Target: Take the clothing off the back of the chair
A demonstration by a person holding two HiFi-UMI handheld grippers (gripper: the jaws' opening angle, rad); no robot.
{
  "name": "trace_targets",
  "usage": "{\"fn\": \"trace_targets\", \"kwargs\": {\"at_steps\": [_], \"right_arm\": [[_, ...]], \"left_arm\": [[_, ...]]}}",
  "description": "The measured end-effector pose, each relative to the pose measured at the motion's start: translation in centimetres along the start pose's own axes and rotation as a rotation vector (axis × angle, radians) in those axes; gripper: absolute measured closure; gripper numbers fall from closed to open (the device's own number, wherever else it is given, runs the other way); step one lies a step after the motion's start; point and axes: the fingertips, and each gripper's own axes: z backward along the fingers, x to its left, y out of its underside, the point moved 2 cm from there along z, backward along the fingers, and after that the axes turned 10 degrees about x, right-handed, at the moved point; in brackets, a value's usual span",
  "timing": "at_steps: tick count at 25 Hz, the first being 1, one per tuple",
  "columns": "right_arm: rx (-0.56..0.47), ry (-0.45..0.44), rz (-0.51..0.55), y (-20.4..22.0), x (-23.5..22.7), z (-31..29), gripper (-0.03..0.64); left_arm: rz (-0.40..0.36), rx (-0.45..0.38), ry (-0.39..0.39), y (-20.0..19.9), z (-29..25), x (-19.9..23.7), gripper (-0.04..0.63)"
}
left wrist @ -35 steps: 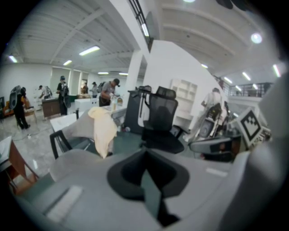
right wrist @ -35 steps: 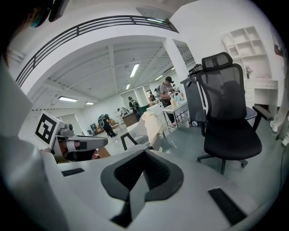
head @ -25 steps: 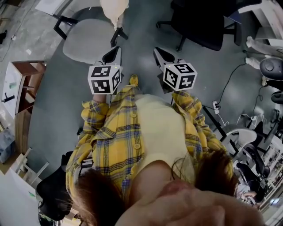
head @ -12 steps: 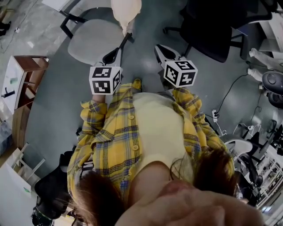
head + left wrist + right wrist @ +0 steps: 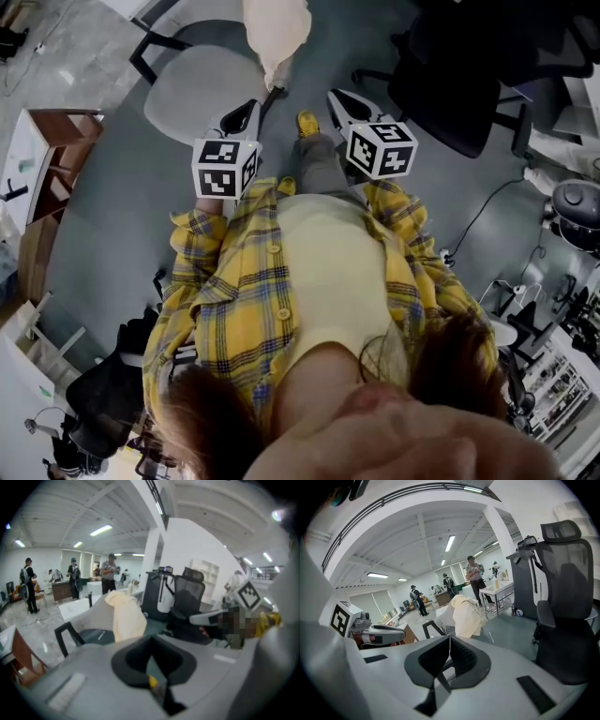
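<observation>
1. You are in the approach, by my reading. The cream clothing (image 5: 277, 33) hangs draped over the back of the grey chair (image 5: 192, 89), ahead of you and slightly to your left, and neither gripper touches it.
2. Your left gripper (image 5: 242, 117) has its jaws together with nothing between them. It hangs over the near edge of the chair's seat, closer to the garment than the other.
3. Your right gripper (image 5: 345, 103) also has its jaws together and empty (its own view shows only a thin seam between the pads). It is well apart from the clothing.
4. The next move likely calls for spreading the jaws before you arrive, then closing on a thick fold near the top of the backrest.
5. Lifting upward should free the fabric more cleanly than tugging it toward you.
6. Mind the black chair (image 5: 450, 75) to your right.
</observation>
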Motion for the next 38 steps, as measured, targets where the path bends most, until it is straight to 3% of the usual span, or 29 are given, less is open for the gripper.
{"fn": "trace_targets", "kwargs": {"at_steps": [11,19,30,38], "right_arm": [[0.078,-0.068,0.074,-6.4,-5.4,-6.3,0.603],[0.132,-0.112,0.124,-9.4,-8.3,-10.4,0.601],[0.197,-0.221,0.184,-12.3,-10.5,-15.4,0.601],[0.229,-0.264,0.24,-14.1,-12.5,-18.9,0.6]], "left_arm": [[0.074,0.007,-0.043,-5.5,-6.8,3.3,0.591],[0.087,0.02,-0.075,-8.6,-10.8,4.8,0.591],[0.099,0.06,-0.13,-11.3,-15.2,7.7,0.577],[0.136,0.089,-0.163,-11.7,-17.9,10.0,0.525]]}}
